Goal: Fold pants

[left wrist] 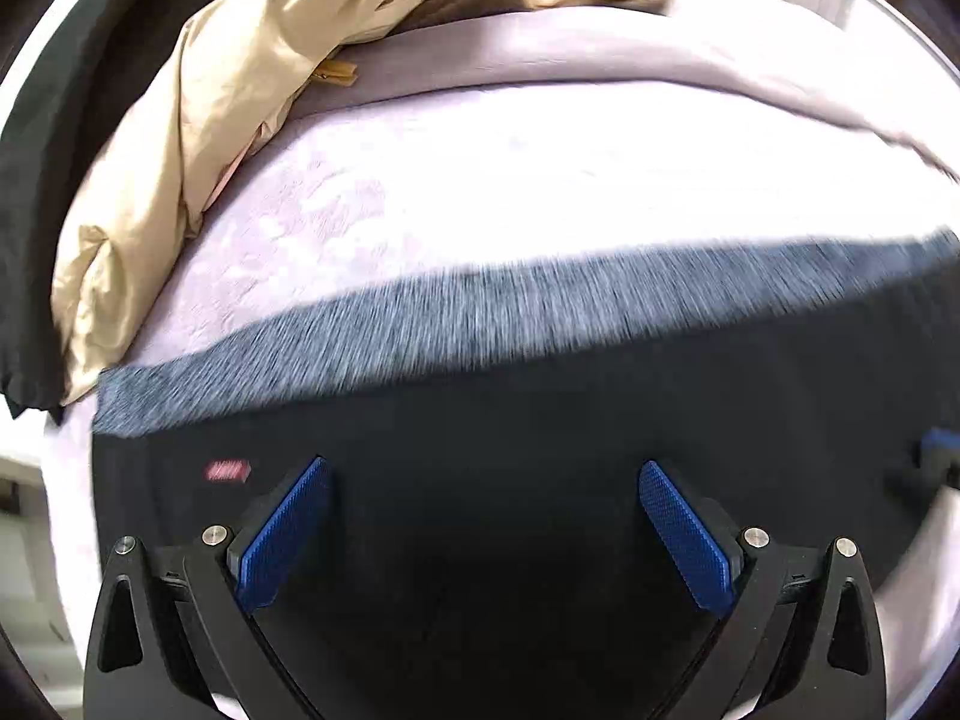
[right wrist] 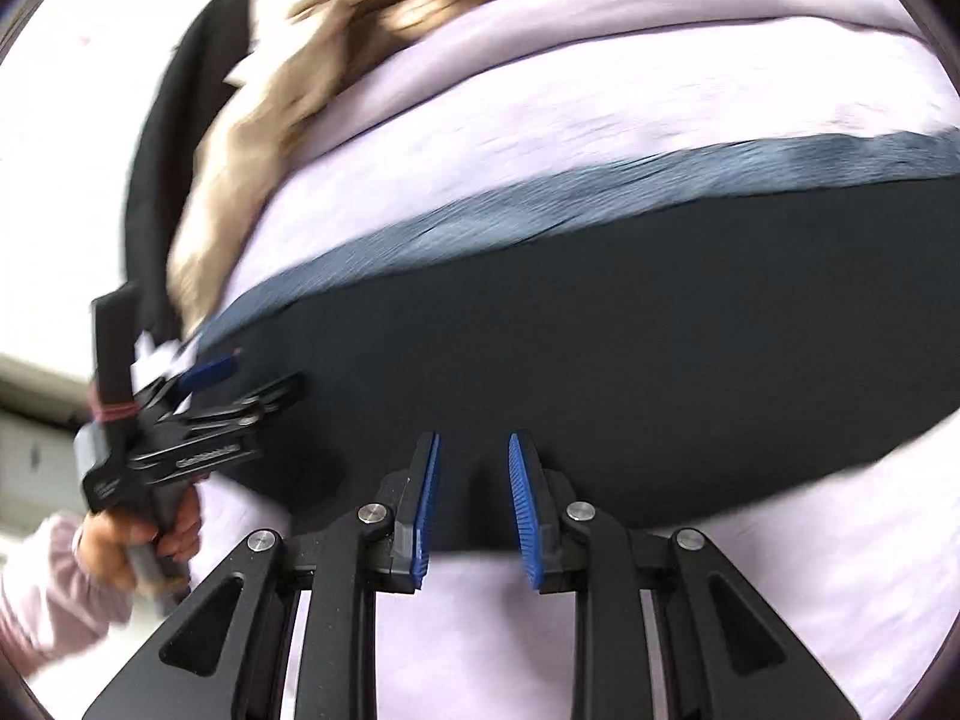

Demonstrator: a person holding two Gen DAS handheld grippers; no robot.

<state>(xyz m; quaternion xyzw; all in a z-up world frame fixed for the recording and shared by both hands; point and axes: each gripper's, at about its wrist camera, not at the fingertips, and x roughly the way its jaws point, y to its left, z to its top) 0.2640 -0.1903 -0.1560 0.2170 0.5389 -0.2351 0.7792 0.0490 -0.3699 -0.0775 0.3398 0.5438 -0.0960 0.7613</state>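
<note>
Both my tongs over the dark pants [left wrist: 510, 450] on the lilac bedspread [left wrist: 480, 180].

My left gripper [left wrist: 483, 480] gapes wide, empty; my right gripper [right wrist: 474, 450], narrowed, seems to straddle the near hem, though blur hides contact. I should pinch both layers squarely, then lift evenly toward the grey waistband [right wrist: 540, 198].

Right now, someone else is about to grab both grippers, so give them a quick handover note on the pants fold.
Left gripper: open wide, empty, over the dark pants, near the red tag.
Right gripper: open with a narrow gap, holding nothing, at the pants' near edge.
Pants: spread flat on the lilac bedspread, grey waistband along the far edge. A beige garment is bunched up at the far left.
Done: pants appear laid out; how many folds are made cannot be told.
Left: probably grip an edge with both grippers and fold the pants over.
</note>
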